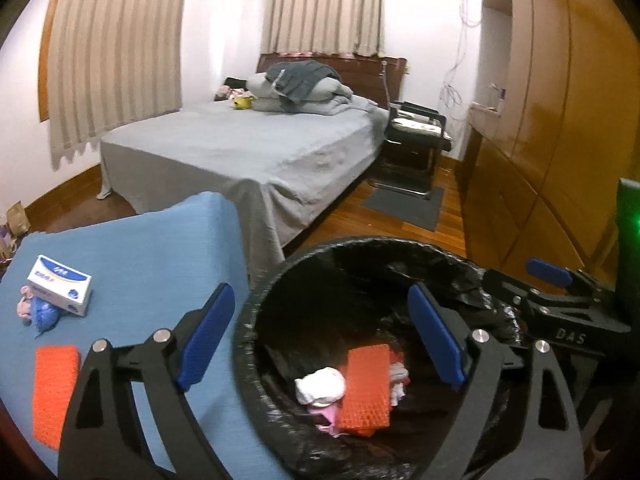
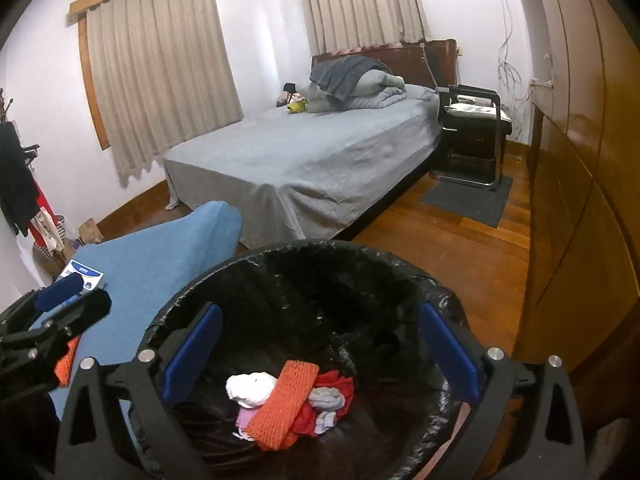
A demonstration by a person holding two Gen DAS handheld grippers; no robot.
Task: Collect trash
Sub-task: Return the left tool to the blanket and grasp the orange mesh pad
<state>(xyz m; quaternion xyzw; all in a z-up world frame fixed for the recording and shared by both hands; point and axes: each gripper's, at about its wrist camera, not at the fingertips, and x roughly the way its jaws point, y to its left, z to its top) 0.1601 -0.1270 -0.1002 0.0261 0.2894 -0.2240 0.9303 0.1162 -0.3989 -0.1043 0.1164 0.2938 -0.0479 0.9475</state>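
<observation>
A bin lined with a black bag (image 1: 280,280) (image 2: 280,256) stands beside a table under a blue cloth (image 1: 152,256). At its bottom lie an orange foam net (image 1: 368,388) (image 2: 286,400), a white crumpled wad (image 1: 320,386) (image 2: 250,388) and red and grey scraps (image 2: 332,396). My left gripper (image 1: 320,336) is open and empty, straddling the bin's left rim. My right gripper (image 2: 320,350) is open and empty above the bin's mouth. On the cloth lie a second orange net (image 1: 54,392), a white and blue box (image 1: 60,290) and a blue and pink crumple (image 1: 42,314).
A bed with a grey sheet (image 1: 256,148) lies straight behind the table and bin. A black chair (image 1: 416,140) on a grey mat (image 1: 404,204) stands by it. Wooden wardrobes (image 1: 552,120) run along the right. Clothes hang at the left wall (image 2: 16,184).
</observation>
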